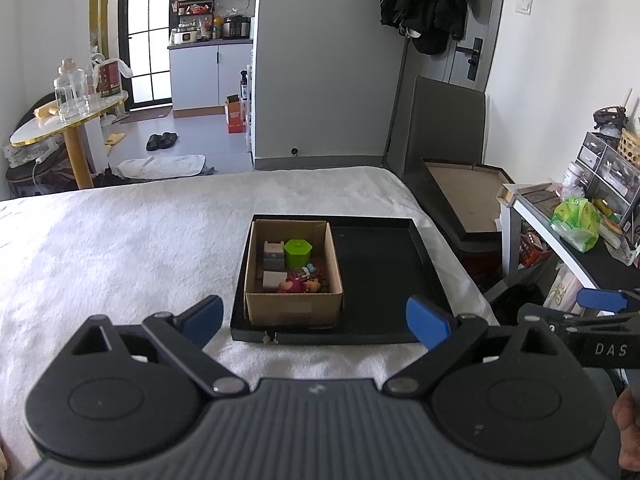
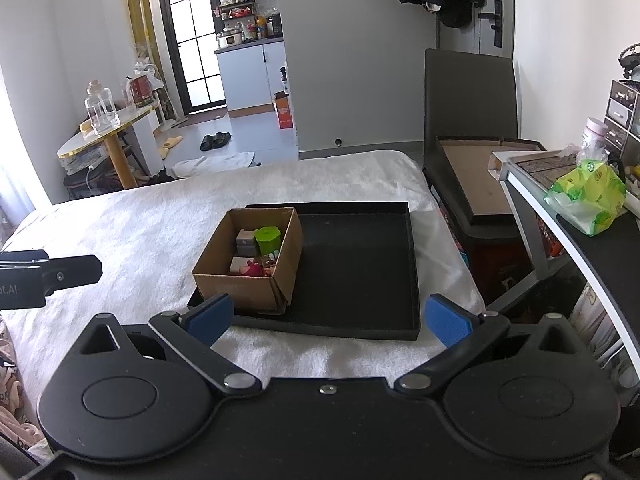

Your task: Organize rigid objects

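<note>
A brown cardboard box [image 1: 294,307] [image 2: 236,284] stands in the left part of a shallow black tray [image 1: 380,272] [image 2: 360,264] on the white bed cover. Inside the box lie a green hexagonal container [image 1: 297,252] [image 2: 268,239], grey blocks [image 1: 274,257] [image 2: 245,241], a pale block [image 1: 274,279] and a pink-red toy [image 1: 294,285] [image 2: 251,269]. My left gripper [image 1: 315,322] hangs open just in front of the tray, nothing between its blue pads. My right gripper [image 2: 328,320] is open too, near the tray's front edge, empty. The right gripper's tip [image 1: 600,300] shows at the left view's right edge.
The white bed cover [image 1: 140,240] [image 2: 140,220] spreads to the left and front. Right of the bed stand a dark chair [image 1: 440,128] with a cardboard lid [image 1: 468,196], and a desk [image 2: 592,248] with a green bag [image 2: 588,196]. A round table [image 1: 68,120] stands far left.
</note>
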Demonstrator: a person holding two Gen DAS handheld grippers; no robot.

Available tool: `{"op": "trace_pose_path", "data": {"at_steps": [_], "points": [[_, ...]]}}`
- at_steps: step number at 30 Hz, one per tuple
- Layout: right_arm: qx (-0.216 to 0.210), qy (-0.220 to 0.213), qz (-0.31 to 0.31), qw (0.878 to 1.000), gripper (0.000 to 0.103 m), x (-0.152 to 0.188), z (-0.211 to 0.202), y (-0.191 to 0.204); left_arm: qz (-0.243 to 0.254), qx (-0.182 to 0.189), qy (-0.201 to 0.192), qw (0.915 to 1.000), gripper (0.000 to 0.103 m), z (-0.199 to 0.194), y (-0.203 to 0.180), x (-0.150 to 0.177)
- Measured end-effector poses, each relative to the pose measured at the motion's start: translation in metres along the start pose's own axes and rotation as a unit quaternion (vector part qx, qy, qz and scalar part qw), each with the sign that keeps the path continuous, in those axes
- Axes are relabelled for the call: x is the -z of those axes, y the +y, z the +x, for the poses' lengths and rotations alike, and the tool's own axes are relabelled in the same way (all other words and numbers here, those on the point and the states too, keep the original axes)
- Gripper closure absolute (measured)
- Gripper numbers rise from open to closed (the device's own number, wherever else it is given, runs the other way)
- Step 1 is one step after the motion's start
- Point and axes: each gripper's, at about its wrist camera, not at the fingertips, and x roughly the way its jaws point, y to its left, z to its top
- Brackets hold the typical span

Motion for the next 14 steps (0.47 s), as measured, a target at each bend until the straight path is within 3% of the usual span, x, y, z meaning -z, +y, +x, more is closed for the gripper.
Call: {"op": "trace_pose_path", "data": {"at_steps": [14], "points": [[0.002,0.000,0.004,1.000,0.000,0.0012,0.0013,-0.0005,0.005,0.003,-0.013,0.9999,0.006,-0.0031,-0.0014,0.0000]]}}
